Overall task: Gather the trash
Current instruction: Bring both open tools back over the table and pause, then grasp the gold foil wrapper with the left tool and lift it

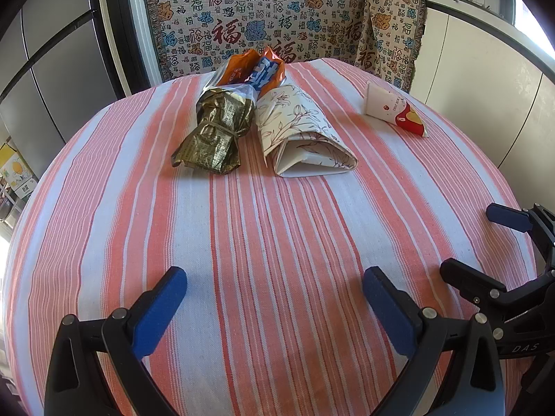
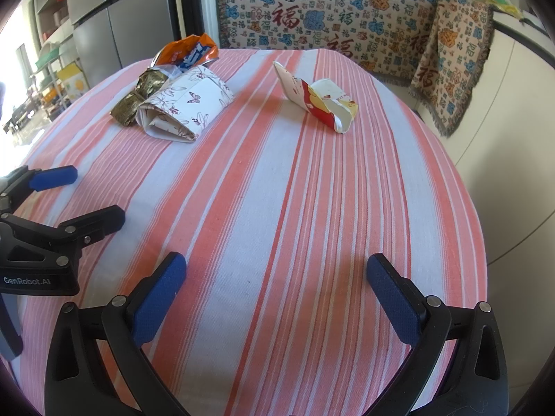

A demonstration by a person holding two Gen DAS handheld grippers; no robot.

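Note:
Trash lies at the far side of a striped tablecloth [image 1: 277,242]. A crumpled olive-gold wrapper [image 1: 213,135] lies left of a folded floral paper bag [image 1: 305,131], with an orange and blue snack bag [image 1: 258,67] behind them. A crushed white and red paper cup [image 1: 395,109] lies apart at the right. In the right wrist view the wrapper [image 2: 138,98], floral bag [image 2: 187,104], snack bag [image 2: 189,52] and cup [image 2: 319,98] all show. My left gripper [image 1: 274,305] is open and empty near the table's front. My right gripper [image 2: 277,298] is open and empty beside it.
A patterned cloth with red characters [image 1: 277,17] hangs over furniture behind the table. Grey cabinet doors [image 1: 52,52] stand at the left, white cabinets [image 1: 485,86] at the right. The table edge curves away on both sides.

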